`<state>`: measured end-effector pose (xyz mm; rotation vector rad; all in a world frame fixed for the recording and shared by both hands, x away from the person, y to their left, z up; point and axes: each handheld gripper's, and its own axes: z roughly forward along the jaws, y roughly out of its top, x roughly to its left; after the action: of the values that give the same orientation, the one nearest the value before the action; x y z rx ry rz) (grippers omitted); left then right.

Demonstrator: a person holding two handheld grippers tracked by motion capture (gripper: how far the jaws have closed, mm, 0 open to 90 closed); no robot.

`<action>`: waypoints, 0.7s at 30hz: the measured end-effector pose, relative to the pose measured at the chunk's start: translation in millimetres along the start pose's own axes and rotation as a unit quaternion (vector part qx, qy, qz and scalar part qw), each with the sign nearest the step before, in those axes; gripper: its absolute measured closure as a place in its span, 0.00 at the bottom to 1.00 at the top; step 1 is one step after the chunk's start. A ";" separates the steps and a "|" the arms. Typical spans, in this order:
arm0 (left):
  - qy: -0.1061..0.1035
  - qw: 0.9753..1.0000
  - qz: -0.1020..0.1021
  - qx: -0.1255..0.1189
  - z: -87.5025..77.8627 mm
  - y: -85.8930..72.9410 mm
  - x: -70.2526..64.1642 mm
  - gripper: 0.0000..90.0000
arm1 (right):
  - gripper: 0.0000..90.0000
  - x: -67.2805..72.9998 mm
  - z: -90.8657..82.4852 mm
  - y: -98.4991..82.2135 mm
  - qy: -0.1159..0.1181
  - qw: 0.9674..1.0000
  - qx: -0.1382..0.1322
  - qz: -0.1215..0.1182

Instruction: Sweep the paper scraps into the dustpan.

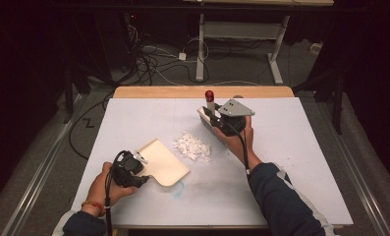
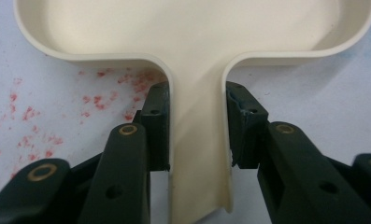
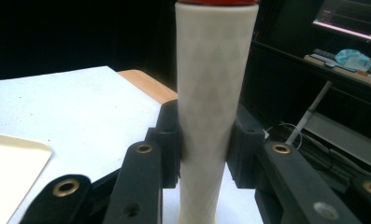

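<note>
A cream dustpan [image 1: 164, 162] lies flat on the white table board [image 1: 291, 147] at the front left. My left gripper [image 1: 144, 170] is shut on its narrow handle [image 2: 197, 140], with one pad pressed against each side. A small heap of white paper scraps [image 1: 193, 146] lies just beyond the pan's open edge. Behind the heap, my right gripper [image 1: 211, 117] is shut on a white cylindrical handle with a red cap [image 1: 209, 97], which it holds upright above the board. In the right gripper view that white handle [image 3: 211, 93] rises between my right gripper [image 3: 204, 140] pads.
Faint red specks [image 2: 99, 93] stain the board beside the dustpan handle. A strip of wood [image 1: 202, 92] shows along the board's far edge. Cables and desk legs [image 1: 201, 44] stand on the floor beyond it. A corner of the dustpan [image 3: 10, 163] shows in the right gripper view.
</note>
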<state>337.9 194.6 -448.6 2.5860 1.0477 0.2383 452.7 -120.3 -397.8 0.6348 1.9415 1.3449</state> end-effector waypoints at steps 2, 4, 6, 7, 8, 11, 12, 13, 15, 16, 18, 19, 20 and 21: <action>-0.001 1.000 0.000 0.005 2.8 1.4 1.1 0.70 | 0.78 2.7 3.2 -1.3 0.006 1.000 -0.005 -0.001; -0.002 1.000 0.002 0.011 5.2 3.0 2.4 0.70 | 0.78 5.1 4.6 -0.8 0.010 1.000 -0.004 -0.002; -0.004 1.000 0.001 0.011 6.3 4.3 3.4 0.70 | 0.78 10.5 7.6 -0.1 0.026 1.000 -0.005 0.001; -0.003 1.000 0.001 0.011 6.6 5.2 3.7 0.70 | 0.78 13.7 9.1 0.2 0.032 0.999 -0.004 -0.001; -0.003 1.000 0.001 0.009 7.0 6.0 3.7 0.70 | 0.78 16.5 10.4 0.6 0.039 0.999 -0.005 -0.002; -0.002 1.000 0.000 0.010 8.3 8.4 4.0 0.70 | 0.78 27.4 12.3 3.0 0.065 0.998 -0.011 0.007; -0.003 1.000 0.001 0.012 8.6 9.3 4.4 0.70 | 0.78 30.4 12.1 3.9 0.074 0.997 -0.014 0.010; -0.003 1.000 0.002 0.014 9.3 10.2 4.4 0.70 | 0.78 33.6 11.9 5.1 0.082 0.996 -0.014 0.011; -0.002 1.000 0.004 0.019 9.8 12.8 4.4 0.70 | 0.78 39.4 10.7 7.2 0.092 0.995 -0.019 0.013; 0.000 1.000 0.005 0.020 9.6 13.7 3.6 0.70 | 0.78 41.9 10.4 8.2 0.100 0.995 -0.022 0.018; -0.001 1.000 0.006 0.020 9.3 14.7 3.3 0.70 | 0.78 45.1 10.5 8.9 0.105 0.994 -0.021 0.020; 0.000 1.000 0.006 0.018 8.9 15.8 3.1 0.70 | 0.78 52.4 11.1 10.1 0.106 0.994 -0.021 0.010; 0.000 1.000 0.006 0.020 8.8 16.8 2.5 0.70 | 0.78 52.4 11.1 10.1 0.106 0.994 -0.021 0.010; 0.000 1.000 0.007 0.021 9.1 17.7 2.0 0.70 | 0.78 55.2 11.6 10.3 0.109 0.994 -0.022 0.008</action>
<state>353.2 181.9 -450.5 2.6318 1.0450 0.2229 425.9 -70.2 -405.0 0.5012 2.0749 1.5155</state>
